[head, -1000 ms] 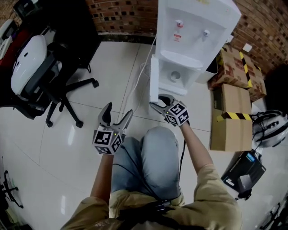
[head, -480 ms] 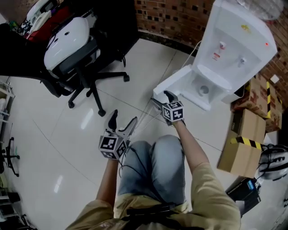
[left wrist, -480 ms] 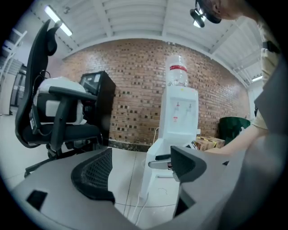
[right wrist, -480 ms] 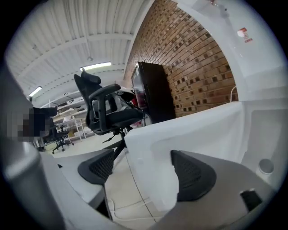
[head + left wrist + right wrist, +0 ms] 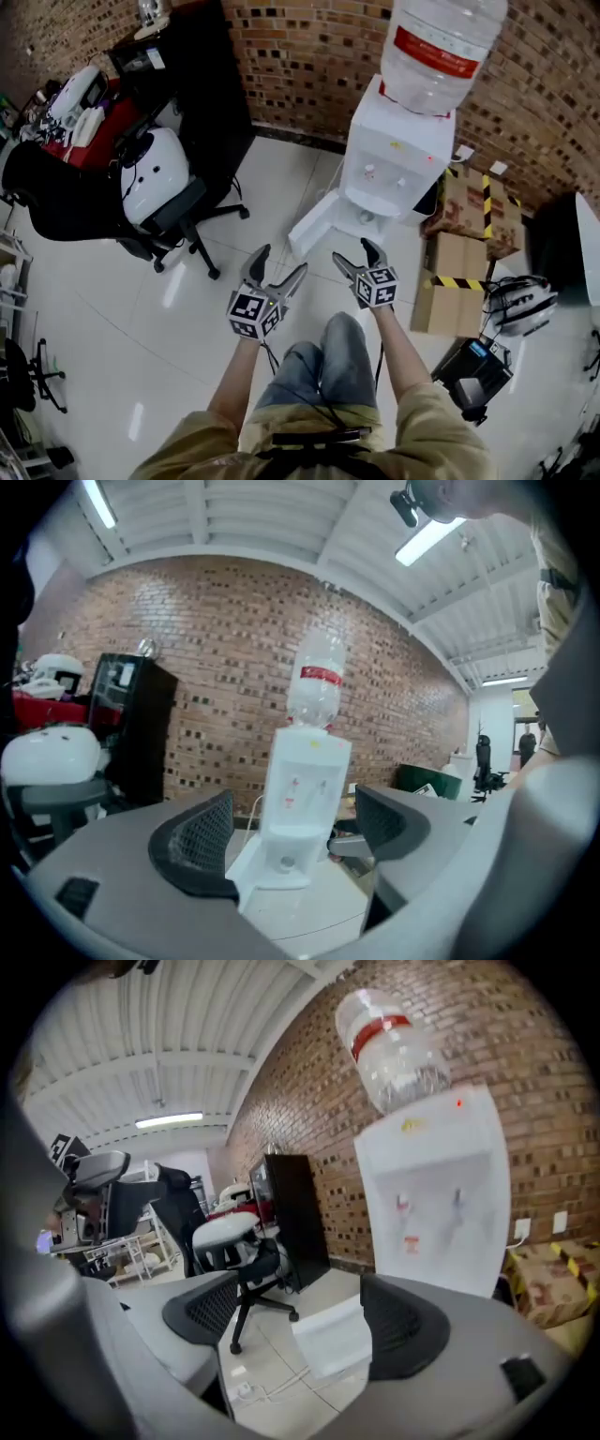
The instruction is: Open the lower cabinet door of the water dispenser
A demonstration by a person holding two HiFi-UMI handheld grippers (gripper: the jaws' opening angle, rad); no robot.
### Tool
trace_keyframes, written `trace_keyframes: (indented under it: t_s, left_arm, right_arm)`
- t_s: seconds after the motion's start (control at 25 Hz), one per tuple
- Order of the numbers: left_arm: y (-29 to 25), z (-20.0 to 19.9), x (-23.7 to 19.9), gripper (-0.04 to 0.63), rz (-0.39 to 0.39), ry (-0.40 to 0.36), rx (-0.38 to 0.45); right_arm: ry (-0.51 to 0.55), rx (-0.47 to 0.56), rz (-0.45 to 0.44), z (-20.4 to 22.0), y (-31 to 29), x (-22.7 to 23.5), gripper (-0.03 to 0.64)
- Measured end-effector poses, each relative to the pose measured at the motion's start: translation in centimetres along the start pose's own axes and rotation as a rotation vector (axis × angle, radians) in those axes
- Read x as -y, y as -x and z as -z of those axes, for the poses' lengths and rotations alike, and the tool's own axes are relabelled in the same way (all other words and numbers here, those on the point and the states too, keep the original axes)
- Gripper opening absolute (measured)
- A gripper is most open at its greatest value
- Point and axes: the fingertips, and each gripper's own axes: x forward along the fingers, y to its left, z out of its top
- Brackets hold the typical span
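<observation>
The white water dispenser [image 5: 396,155] stands against the brick wall with a clear bottle [image 5: 437,42] on top. Its lower cabinet door [image 5: 313,223] is swung open to the left. Both grippers hang in the air in front of it, apart from the door. My left gripper [image 5: 279,262] is open and empty; its view frames the dispenser [image 5: 302,789] and the open door [image 5: 251,872] between its fingers. My right gripper [image 5: 354,253] is also open with nothing in it, and the door [image 5: 334,1337] shows between its pads below the dispenser [image 5: 437,1206].
An office chair [image 5: 167,199] and a black cabinet [image 5: 192,89] stand at the left. Cardboard boxes [image 5: 457,274], a helmet [image 5: 517,305] and a black device [image 5: 474,371] lie to the right of the dispenser. A white cable runs over the tiles near the door.
The right gripper has let go of the door's edge and opened. The door has swung wide. Both grippers have risen well above the floor and away from the dispenser.
</observation>
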Motion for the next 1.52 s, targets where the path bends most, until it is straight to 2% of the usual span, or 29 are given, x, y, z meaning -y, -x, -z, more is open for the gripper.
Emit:
trace_keyframes:
  t_s: [0.16, 0.28, 0.44, 0.6, 0.68, 0.88, 1.04, 1.32, 1.52]
  left_arm:
    - [3.5, -9.9, 8.0, 0.390, 0.153, -0.036, 0.008]
    - [7.4, -14.9, 12.7, 0.390, 0.224, -0.068, 0.006]
    - [12.6, -19.1, 17.0, 0.390, 0.255, -0.119, 0.024]
    - [14.4, -21.4, 19.5, 0.390, 0.222, -0.158, 0.063]
    - [15.2, -22.0, 20.3, 0.390, 0.198, -0.164, 0.082]
    - [15.5, -23.7, 21.9, 0.386, 0.163, -0.150, 0.137]
    - [14.8, -23.7, 22.5, 0.387, 0.158, -0.158, 0.126]
    - [14.7, -24.7, 22.4, 0.387, 0.150, -0.197, 0.139]
    - [14.9, -24.9, 21.1, 0.387, 0.132, -0.180, 0.140]
  right_arm:
    - [0.002, 0.161, 0.167, -11.6, 14.1, -4.5, 0.448]
    - [-0.017, 0.254, 0.282, -16.9, 24.5, -8.4, 0.448]
    - [-0.068, 0.337, 0.360, -20.4, 33.8, -13.1, 0.448]
    - [-0.049, 0.486, 0.449, -24.9, 42.0, -15.1, 0.431]
    - [-0.038, 0.486, 0.455, -25.0, 43.6, -15.6, 0.431]
    - [-0.013, 0.460, 0.399, -25.4, 43.2, -15.8, 0.430]
    - [-0.003, 0.438, 0.377, -25.9, 42.9, -15.9, 0.425]
    - [0.017, 0.411, 0.394, -26.0, 43.1, -15.3, 0.410]
    - [0.033, 0.409, 0.390, -26.5, 42.2, -15.4, 0.410]
